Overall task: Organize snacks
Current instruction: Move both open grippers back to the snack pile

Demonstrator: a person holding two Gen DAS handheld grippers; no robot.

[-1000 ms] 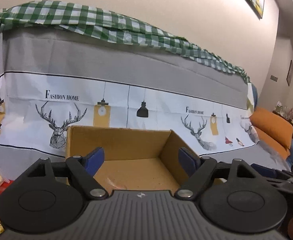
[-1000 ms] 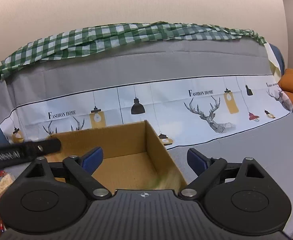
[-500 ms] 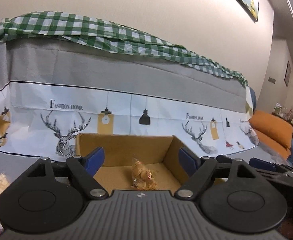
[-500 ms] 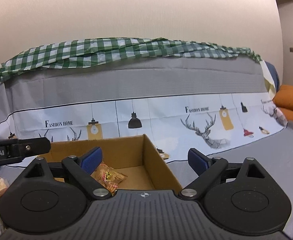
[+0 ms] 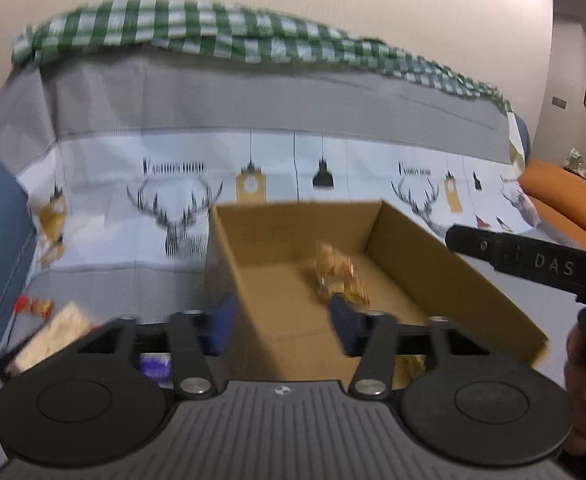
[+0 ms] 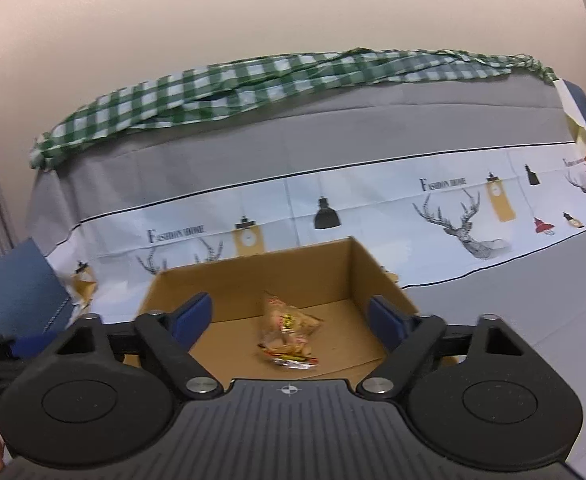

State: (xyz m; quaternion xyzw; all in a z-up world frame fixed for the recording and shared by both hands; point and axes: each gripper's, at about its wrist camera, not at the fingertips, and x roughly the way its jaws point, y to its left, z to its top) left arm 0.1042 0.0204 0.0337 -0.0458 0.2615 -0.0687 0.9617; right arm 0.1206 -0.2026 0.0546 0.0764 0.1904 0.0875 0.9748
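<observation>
- While its jaws have just been closing with nothing between them, the left gripper [image 5: 281, 322] is hovering with blue pads apart, loose snack packets [image 5: 59, 330] lying at its nine o'clock.
- Inside the open brown cardboard box [image 6: 253, 276], a crinkly orange snack bag [image 6: 287, 334] is lying.
- Jaws just narrowing, the right gripper [image 6: 291, 322] is staying apart, empty, the bag at twelve o'clock.

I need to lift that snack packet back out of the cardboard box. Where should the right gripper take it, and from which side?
Come from above, over the open top of the cardboard box. The snack packet lies loose on the box floor, clear of the walls, its puffy middle raised and its sealed edges flat. Pinch across that raised middle. The right gripper, jaws apart and empty, has just been closing and probably needs no widening.
</observation>
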